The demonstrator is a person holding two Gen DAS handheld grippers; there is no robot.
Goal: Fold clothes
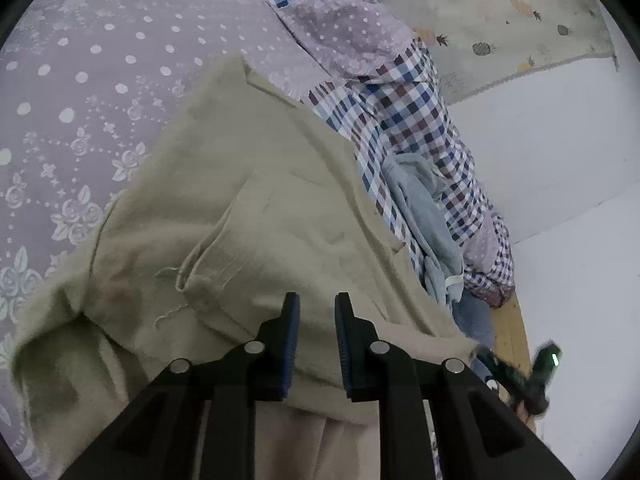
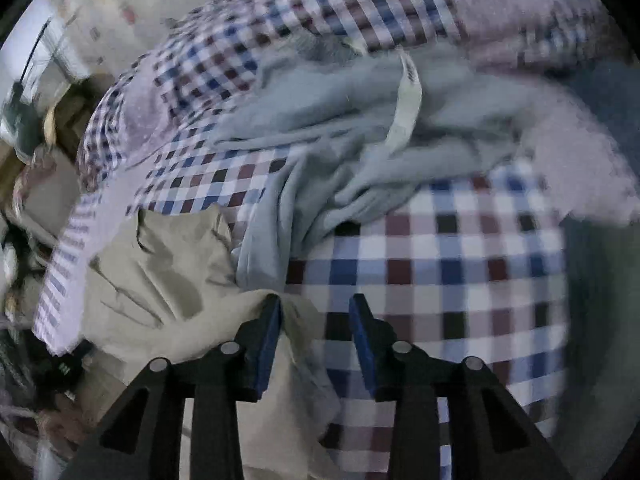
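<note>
Both grippers, left (image 1: 317, 300) and right (image 2: 316, 302), are hovering spread over beige trousers (image 1: 248, 216); I'm judging a hem pinch comes next.

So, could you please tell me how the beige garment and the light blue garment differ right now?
The beige garment lies spread fairly flat on the lilac bedspread; the light blue garment is crumpled on the checked cover. The beige one shows a pocket, the blue one a white label. Both are unfolded.
</note>
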